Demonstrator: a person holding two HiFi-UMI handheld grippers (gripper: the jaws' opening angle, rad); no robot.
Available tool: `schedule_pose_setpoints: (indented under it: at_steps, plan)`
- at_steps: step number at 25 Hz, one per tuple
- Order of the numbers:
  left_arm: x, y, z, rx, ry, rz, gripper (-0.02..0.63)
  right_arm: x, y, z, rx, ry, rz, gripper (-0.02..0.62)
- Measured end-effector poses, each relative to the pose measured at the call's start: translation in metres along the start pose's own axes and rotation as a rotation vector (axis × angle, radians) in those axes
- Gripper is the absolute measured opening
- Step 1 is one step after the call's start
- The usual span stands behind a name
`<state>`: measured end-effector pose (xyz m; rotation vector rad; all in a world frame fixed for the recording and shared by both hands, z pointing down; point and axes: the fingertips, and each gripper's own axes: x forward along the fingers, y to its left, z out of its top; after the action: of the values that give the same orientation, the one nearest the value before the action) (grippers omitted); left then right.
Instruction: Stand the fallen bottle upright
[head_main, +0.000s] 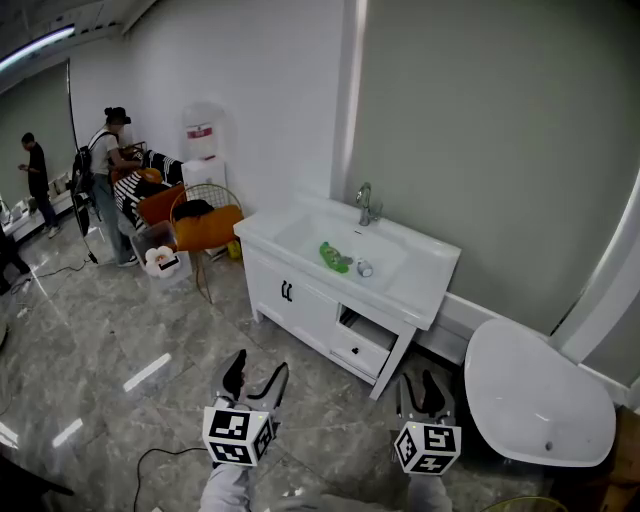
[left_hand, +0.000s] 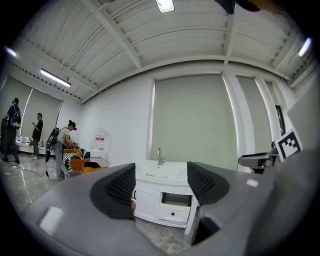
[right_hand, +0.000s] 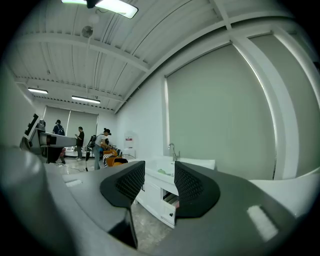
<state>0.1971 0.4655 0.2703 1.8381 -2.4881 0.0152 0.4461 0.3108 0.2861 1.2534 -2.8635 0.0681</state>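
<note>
A green bottle (head_main: 335, 257) lies on its side in the basin of a white vanity sink (head_main: 425, 293), below the faucet (head_main: 365, 203). Both grippers hover over the floor well short of the vanity, pointing level toward it. My left gripper (head_main: 260, 365) (left_hand: 161, 187) is open, with nothing between its pads. My right gripper (head_main: 420, 380) (right_hand: 159, 182) has its jaws drawn close together and holds nothing. In the right gripper view the bottle (right_hand: 161, 171) shows as a small green spot far off in the sink.
A vanity drawer (head_main: 365, 335) stands partly pulled out. A large white oval fixture (head_main: 535, 390) sits on the floor to the right. Orange chairs (head_main: 205, 225), a water dispenser (head_main: 203, 145) and people (head_main: 105, 180) are at the far left. A cable (head_main: 150, 460) lies on the marble floor.
</note>
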Motion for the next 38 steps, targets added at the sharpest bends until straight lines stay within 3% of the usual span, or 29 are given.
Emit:
schedule_pose_setpoints:
  at_steps: [11, 26, 38]
  plan:
    - [-0.005, 0.004, -0.009, 0.046, 0.049, -0.022, 0.354, -0.004, 0.014, -0.010, 0.067, 0.007, -0.007, 0.187]
    - [-0.009, 0.057, -0.021, 0.059, 0.079, -0.076, 0.354, 0.000, 0.083, -0.021, 0.059, 0.028, -0.029, 0.187]
    - [0.025, 0.068, -0.028, 0.070, 0.096, -0.068, 0.354, 0.044, 0.080, -0.027, 0.056, 0.044, 0.002, 0.187]
